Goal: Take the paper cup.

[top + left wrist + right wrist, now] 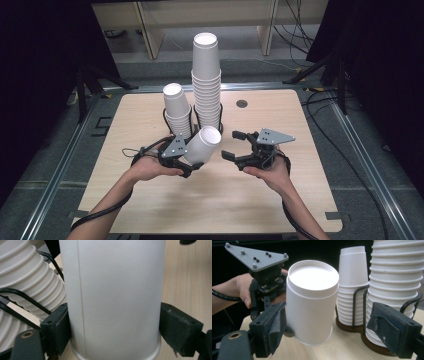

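- Near the middle of the table (150, 210), a little toward its near edge, the left gripper (192, 165) holds a single white paper cup (202, 145) clear of the wood.
- Its jaws are closed on the cup's sides close to the base; in the left gripper view both black pads press the cup's wall, one on each side.
- The cup is tilted, with its open mouth up and turned toward the far right and its base down by the left hand (147, 169).
- The right gripper (234, 145) sits just to the right of the cup, apart from it, held by the right hand (272, 175) nearer the table's right edge.
- Its jaws stand open with nothing pressed between them; in the right gripper view the cup and the stacks show in the gap, farther off.
- Behind the held cup, toward the far edge, stand two stacks of paper cups, each in a black wire holder on a dark round base.
- The short stack (176, 109) is on the left and the tall stack (207, 80) is just beside it on the right.
- A small dark round hole (242, 104) lies in the tabletop near the far edge, to the right of the tall stack.
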The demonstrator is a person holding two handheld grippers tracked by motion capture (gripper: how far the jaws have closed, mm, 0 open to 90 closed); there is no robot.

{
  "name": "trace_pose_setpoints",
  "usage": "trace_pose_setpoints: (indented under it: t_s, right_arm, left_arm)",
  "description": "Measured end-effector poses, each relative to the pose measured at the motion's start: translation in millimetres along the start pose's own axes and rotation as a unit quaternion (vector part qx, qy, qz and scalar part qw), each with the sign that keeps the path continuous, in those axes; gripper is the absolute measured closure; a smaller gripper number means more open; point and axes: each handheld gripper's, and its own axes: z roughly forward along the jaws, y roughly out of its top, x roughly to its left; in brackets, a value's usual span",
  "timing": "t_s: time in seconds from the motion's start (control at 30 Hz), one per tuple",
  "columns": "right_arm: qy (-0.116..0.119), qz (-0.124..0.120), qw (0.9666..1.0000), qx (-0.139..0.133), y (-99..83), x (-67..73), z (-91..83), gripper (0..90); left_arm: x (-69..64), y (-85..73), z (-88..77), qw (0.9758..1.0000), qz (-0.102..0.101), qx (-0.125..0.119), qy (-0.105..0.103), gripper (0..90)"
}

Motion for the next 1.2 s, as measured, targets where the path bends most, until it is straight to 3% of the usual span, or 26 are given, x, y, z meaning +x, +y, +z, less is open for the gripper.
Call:
trace_pose_setpoints:
  t_s: [0.07,0.13,0.17,0.2,0.23,0.33,0.37,0.43,0.5,0.53,0.7,0.8,0.83,0.9,0.93,1.0,1.03,1.1,1.13,1.2]
  right_arm:
    - [0.007,0.016,0.9998,0.009,-2.7,1.4,-1.4,15.0]
    - [0.000,0.005,0.9999,0.010,-4.5,0.9,-2.1,15.0]
    - [0.006,0.020,0.9997,0.010,-6.2,1.9,-1.8,15.1]
    - [0.009,0.005,0.9999,0.011,-6.7,0.5,-1.8,15.1]
    - [0.007,0.014,0.9998,0.015,-7.6,1.8,-2.4,15.1]
    - [0.000,-0.002,1.0000,0.009,-9.7,0.2,-2.7,15.2]
    - [0.004,0.005,1.0000,0.003,-11.0,0.6,-2.0,15.2]
    - [0.005,0.024,0.9994,0.024,-12.2,3.3,-4.1,15.2]
    - [0.006,0.003,0.9999,0.010,-14.4,1.1,-2.0,15.3]
    - [0.007,0.015,0.9997,0.015,-15.5,3.2,-2.6,15.3]
    - [0.006,-0.001,0.9998,0.019,-18.9,3.6,-2.9,15.3]
    - [0.011,0.007,0.9998,0.015,-21.7,5.5,-2.2,15.3]
    - [0.011,0.000,0.9997,0.021,-22.1,5.5,-2.5,15.3]
    - [0.009,0.010,0.9997,0.021,-24.1,8.3,-2.1,15.3]
    - [0.012,0.000,0.9998,0.018,-24.7,7.2,-1.5,15.4]
    - [0.015,0.010,0.9995,0.025,-25.9,9.1,-1.7,15.4]
    - [0.015,0.001,0.9996,0.023,-26.7,7.8,-1.2,15.4]
    - [0.019,0.026,0.9989,0.034,-27.7,11.3,-1.8,15.4]
    - [0.020,0.026,0.9990,0.030,-28.4,11.4,-0.8,15.4]
    - [0.015,0.003,0.9996,0.026,-28.9,9.4,-1.0,15.4]
  left_arm:
    - [0.7,-0.6,-0.7,0.9998,0.015,0.016,0.001,17.5]
    - [0.2,-1.5,0.0,0.9996,0.019,0.022,-0.005,17.5]
    - [0.9,-1.8,-0.3,0.9993,0.027,0.027,-0.004,17.6]
    - [0.5,-2.3,-0.1,0.9993,0.027,0.026,-0.008,17.6]
    - [0.6,-2.7,0.0,0.9993,0.026,0.027,-0.008,17.7]
    - [0.6,-4.0,0.5,0.9987,0.032,0.039,-0.005,17.7]
    - [1.1,-4.2,0.4,0.9983,0.036,0.045,-0.008,17.7]
    - [1.3,-4.3,-0.1,0.9976,0.040,0.055,-0.009,17.7]
    - [0.6,-4.9,0.4,0.9979,0.036,0.053,-0.012,17.6]
    - [-0.2,-5.1,0.7,0.9980,0.033,0.051,-0.016,17.6]
    - [-1.1,-6.8,2.1,0.9964,0.045,0.068,-0.022,17.6]
    - [-1.3,-6.7,1.6,0.9946,0.051,0.085,-0.030,17.6]
    - [-1.5,-6.9,1.7,0.9944,0.052,0.087,-0.030,17.6]
    - [-2.8,-8.0,2.5,0.9946,0.052,0.086,-0.028,17.6]
    - [-2.8,-8.1,2.5,0.9943,0.053,0.088,-0.029,17.6]
    - [-2.8,-8.5,2.7,0.9933,0.058,0.095,-0.031,17.7]
    - [-3.3,-8.8,3.1,0.9931,0.058,0.096,-0.033,17.7]
    - [-3.2,-8.4,3.3,0.9917,0.061,0.106,-0.039,17.7]
    - [-4.3,-9.1,4.1,0.9922,0.062,0.103,-0.033,17.7]
    - [-4.8,-9.1,4.8,0.9919,0.063,0.105,-0.036,17.8]
